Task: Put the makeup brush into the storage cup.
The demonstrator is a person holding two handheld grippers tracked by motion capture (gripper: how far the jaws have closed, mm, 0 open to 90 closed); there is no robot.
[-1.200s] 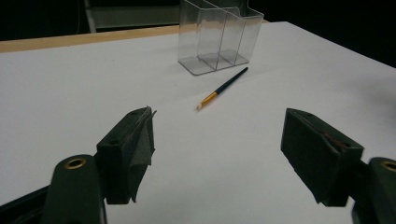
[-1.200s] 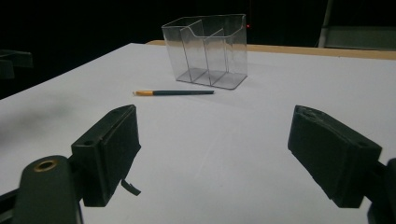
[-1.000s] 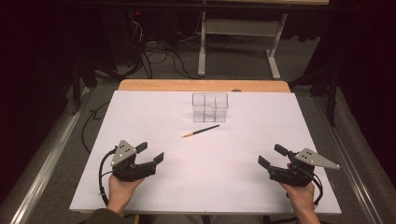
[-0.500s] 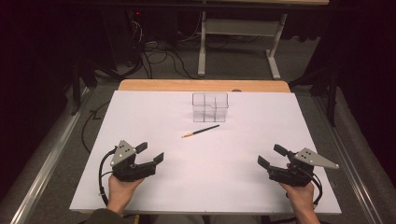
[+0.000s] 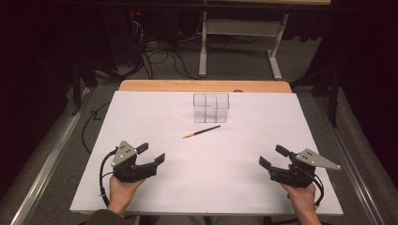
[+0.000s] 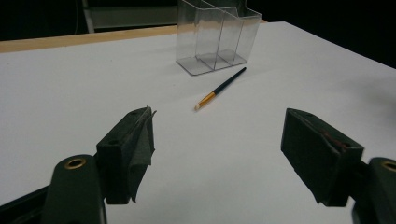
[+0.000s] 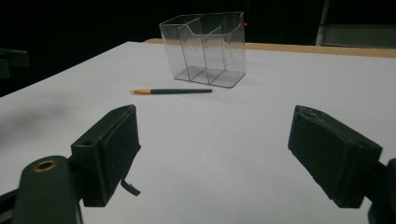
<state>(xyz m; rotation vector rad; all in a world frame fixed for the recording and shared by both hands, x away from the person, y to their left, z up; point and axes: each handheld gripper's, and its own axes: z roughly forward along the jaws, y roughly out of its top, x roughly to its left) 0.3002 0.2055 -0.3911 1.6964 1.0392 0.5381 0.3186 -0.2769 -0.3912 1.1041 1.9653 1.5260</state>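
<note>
The paintbrush [image 5: 202,131] lies flat on the white table [image 5: 244,197], just near of the clear organizer [image 5: 211,107], far from both grippers and roughly midway between them. The left gripper [image 5: 151,154] sits at the near left, jaws wide apart, holding nothing. The right gripper [image 5: 271,157] sits at the near right, jaws wide apart, holding nothing. Bare tabletop separates each gripper from the paintbrush; both rest close to the near edge

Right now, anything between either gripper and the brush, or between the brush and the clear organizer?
Nothing visible. Bare white table top lies between the open left gripper, the open right gripper and the brush, which lies just in front of the clear organizer.
</note>
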